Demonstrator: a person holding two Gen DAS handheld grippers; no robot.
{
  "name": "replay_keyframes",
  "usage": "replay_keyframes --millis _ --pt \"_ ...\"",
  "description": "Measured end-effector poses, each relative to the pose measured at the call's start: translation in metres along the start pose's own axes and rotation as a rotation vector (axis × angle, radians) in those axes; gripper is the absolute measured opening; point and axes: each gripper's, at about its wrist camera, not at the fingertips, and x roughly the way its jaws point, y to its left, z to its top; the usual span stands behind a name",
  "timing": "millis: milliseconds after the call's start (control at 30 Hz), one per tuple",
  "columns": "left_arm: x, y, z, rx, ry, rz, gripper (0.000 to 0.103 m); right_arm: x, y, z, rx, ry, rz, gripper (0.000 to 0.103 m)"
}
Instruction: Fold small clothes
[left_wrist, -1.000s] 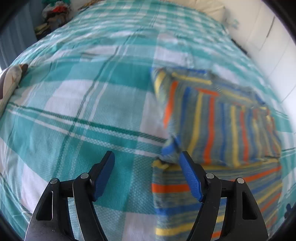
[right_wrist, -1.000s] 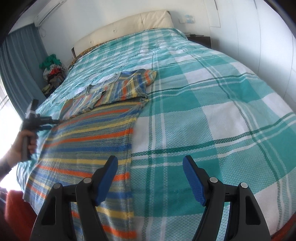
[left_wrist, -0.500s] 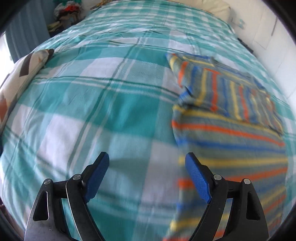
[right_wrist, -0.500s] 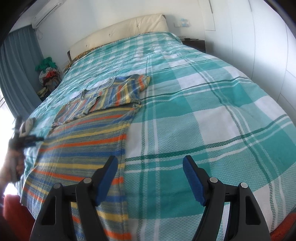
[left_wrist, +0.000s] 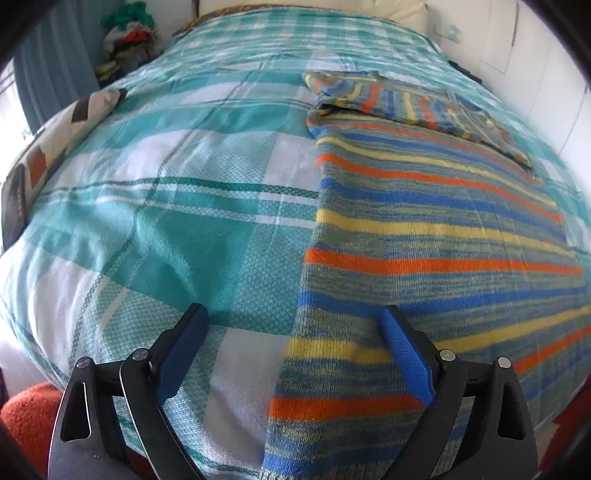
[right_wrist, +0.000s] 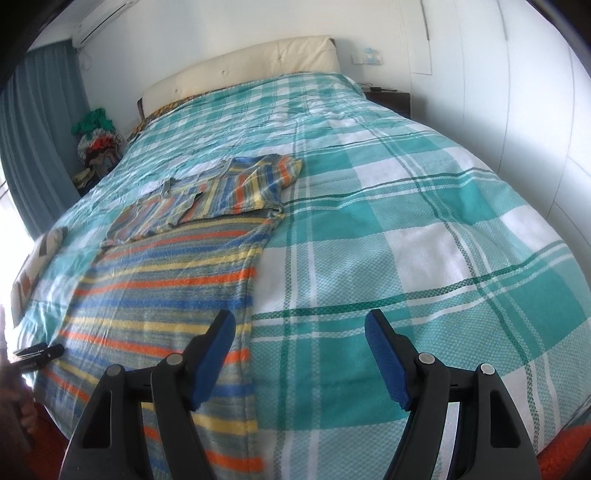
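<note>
A striped knit garment (left_wrist: 424, 236), blue, orange and yellow, lies flat on the bed, its upper part folded down at the far end (left_wrist: 406, 99). My left gripper (left_wrist: 291, 332) is open and empty above its lower left edge near the foot of the bed. In the right wrist view the garment (right_wrist: 166, 280) lies at the left. My right gripper (right_wrist: 299, 332) is open and empty above its right edge. The left gripper (right_wrist: 37, 354) shows small at the far left there.
The bed has a teal and white plaid cover (right_wrist: 406, 240) and a cream headboard (right_wrist: 240, 70). A patterned pillow (left_wrist: 44, 147) lies at the left edge. A clothes pile (right_wrist: 96, 144) stands by the curtain. An orange rug (left_wrist: 26, 410) lies below.
My left gripper has pulled back from the folded top toward the foot of the bed, over the garment's lower left edge. My right gripper has drawn back slightly.
</note>
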Motion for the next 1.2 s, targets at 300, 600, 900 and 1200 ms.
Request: replay_keyframes --millis 300,600,900,1200 --pt "-0.015 0.02 0.001 -0.116 -0.037 -0.063 0.095 -0.002 -0.004 -0.004 0.015 0.004 -0.007 0.073" --pt "-0.021 0.043 0.006 -0.208 -0.079 -0.018 0.095 -0.006 -0.007 -0.003 0.02 -0.009 -0.013 0.073" --pt "-0.02 0.048 0.011 -0.243 -0.088 0.018 0.095 -0.008 -0.008 -0.003 0.018 -0.021 -0.02 0.073" --pt "-0.024 0.042 0.011 -0.199 -0.101 0.04 0.095 -0.009 -0.01 -0.003 0.02 -0.027 -0.027 0.073"
